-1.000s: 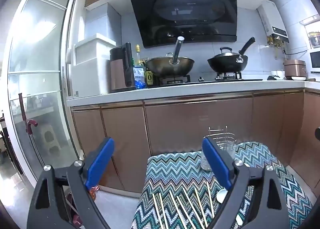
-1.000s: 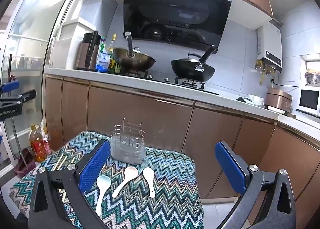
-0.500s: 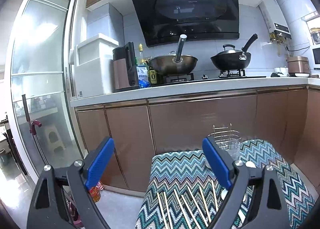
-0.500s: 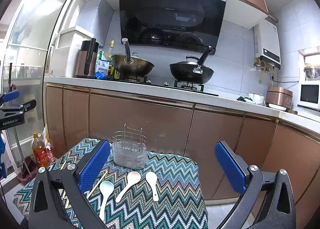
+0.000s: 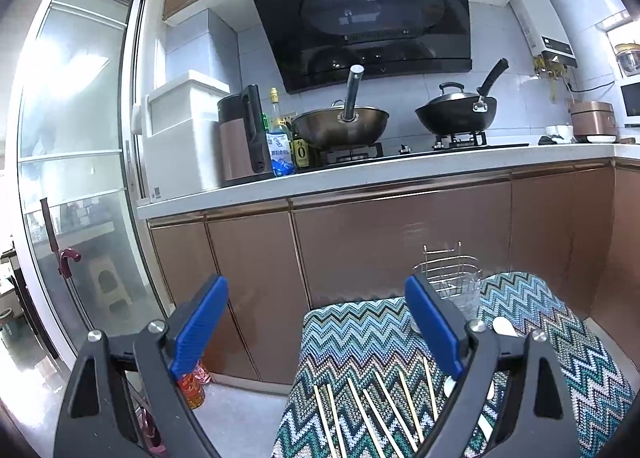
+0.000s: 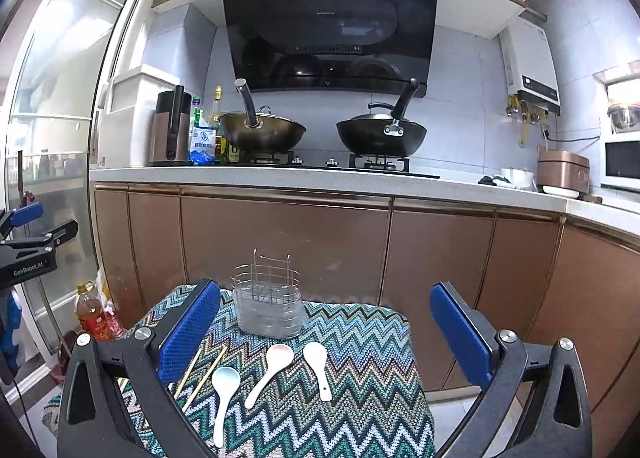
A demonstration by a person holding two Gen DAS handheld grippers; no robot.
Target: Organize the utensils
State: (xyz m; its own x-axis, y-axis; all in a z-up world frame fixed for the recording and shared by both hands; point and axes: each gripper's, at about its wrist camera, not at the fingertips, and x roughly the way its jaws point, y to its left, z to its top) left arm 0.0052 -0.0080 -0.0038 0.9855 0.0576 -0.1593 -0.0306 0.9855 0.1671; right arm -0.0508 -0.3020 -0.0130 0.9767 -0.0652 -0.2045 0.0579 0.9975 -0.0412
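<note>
A: Where does your left hand-held gripper (image 5: pixel 316 328) stand?

B: You hold it spread wide, with nothing between the blue pads (image 5: pixel 200 328). It hangs above the near left edge of the desk (image 5: pixel 352 334), the one under the zigzag cloth. Part of the gap looks down past the edge to the floor.

A: And your right hand-held gripper (image 6: pixel 326 332)?

B: Also wide apart and gripping nothing. It hangs over the near side of the same desk, and through the gap you see the holder (image 6: pixel 268 304) straight ahead.

A: Take the holder as your landmark. What lies round it?

B: The holder is a wire basket with a clear cup inside, upright at the far edge of the cloth, in front of the brown cabinets (image 6: pixel 280 242). Nothing stands in it. Just on the near side of it lie three white spoons (image 6: pixel 276 370), bowls towards the holder, handles towards you, each apart from the next. The right spoon is shortest; the left one lies nearest you.

A: The chopsticks (image 5: pixel 380 406)?

B: Near-left of the holder, past the spoons. In your left view they lie flat in a loose row, none crossing that I can see; the exact count I cannot tell, since your right finger covers some. In the right view only two show beside the left pad.

A: Anything else by the holder?

B: A bottle (image 6: pixel 94 318) with a red label stands on the floor, well left of it.
</note>
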